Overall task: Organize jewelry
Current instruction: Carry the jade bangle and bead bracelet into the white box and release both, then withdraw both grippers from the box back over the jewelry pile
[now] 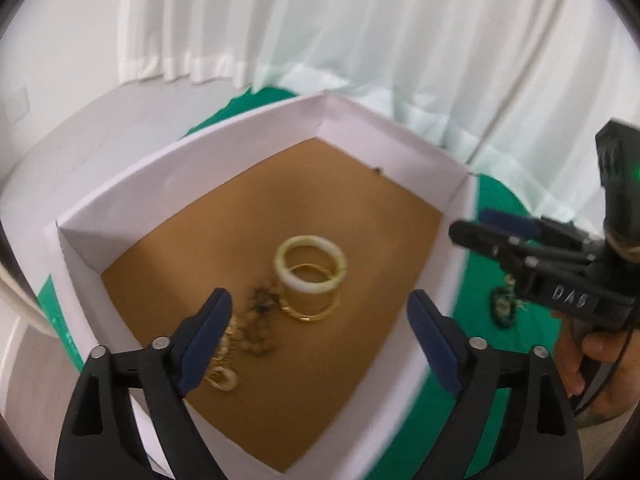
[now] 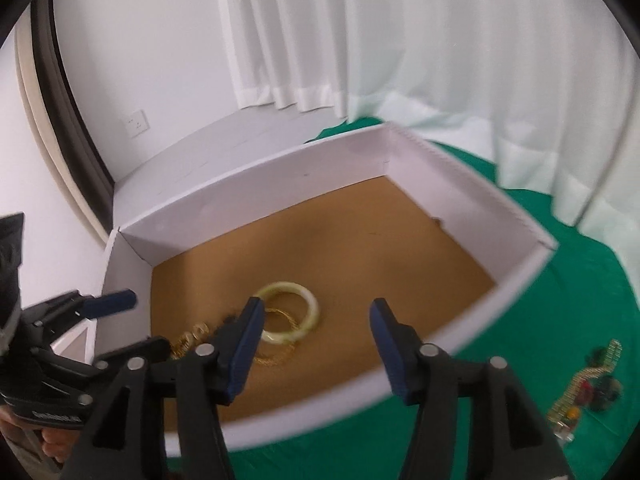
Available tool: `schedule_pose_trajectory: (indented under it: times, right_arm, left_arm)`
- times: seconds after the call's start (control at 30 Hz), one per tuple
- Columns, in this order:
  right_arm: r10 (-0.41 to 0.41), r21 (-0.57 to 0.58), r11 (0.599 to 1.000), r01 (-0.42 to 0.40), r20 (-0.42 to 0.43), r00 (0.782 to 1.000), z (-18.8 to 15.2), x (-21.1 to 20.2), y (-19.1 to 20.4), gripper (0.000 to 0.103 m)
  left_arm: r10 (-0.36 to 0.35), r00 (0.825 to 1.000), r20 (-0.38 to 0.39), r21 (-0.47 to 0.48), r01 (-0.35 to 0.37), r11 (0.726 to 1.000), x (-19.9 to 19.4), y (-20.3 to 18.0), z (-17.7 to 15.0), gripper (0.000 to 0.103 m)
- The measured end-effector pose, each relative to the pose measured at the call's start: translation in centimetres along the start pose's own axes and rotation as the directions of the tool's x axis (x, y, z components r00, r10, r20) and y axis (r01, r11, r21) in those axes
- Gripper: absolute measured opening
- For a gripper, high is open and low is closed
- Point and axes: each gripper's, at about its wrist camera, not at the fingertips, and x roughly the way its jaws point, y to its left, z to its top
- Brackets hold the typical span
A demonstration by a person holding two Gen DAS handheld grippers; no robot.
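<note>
Green cloth (image 2: 540, 280) before white curtain (image 2: 440, 40); white box (image 2: 248, 200) holds bangle (image 2: 290, 314); left gripper (image 1: 320, 320) and right gripper (image 2: 316, 336) spread wide, empty.

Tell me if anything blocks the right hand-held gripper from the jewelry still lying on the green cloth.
Nothing visible does. The beaded gold-and-green jewelry piece lies alone on the green cloth, right of the white cardboard box, with bare cloth between it and the open right hand-held gripper.

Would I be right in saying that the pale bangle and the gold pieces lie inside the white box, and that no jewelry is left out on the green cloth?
Not quite. The pale bangle and gold pieces do lie inside the white box, but a beaded piece remains out on the green cloth, as the right wrist view shows.
</note>
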Motion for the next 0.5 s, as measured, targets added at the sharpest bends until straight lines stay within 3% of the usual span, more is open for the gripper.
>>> schedule_pose_trajectory:
  times: [0.17, 0.3, 0.5]
  right_arm:
    - [-0.082, 0.057, 0.995, 0.083, -0.02, 0.996, -5.2, -3.0, -3.1, 0.066]
    - [-0.149, 0.1, 0.983, 0.155, -0.064, 0.987, -10.3, -5.1, -5.6, 0.066]
    - [-0.267, 0.234, 0.93, 0.283, -0.097, 0.959, -17.6, -9.2, -9.9, 0.066]
  left_arm:
    - [-0.071, 0.997, 0.032, 0.08, 0.069, 0.994, -1.4, -5.0, -1.7, 0.095]
    - [-0.131, 0.991, 0.008, 0.126, 0.129, 0.984, -1.4, -8.6, -3.4, 0.096]
    - [-0.163, 0.986, -0.033, 0.175, 0.166, 0.97, -0.1, -12.6, -6.5, 0.097]
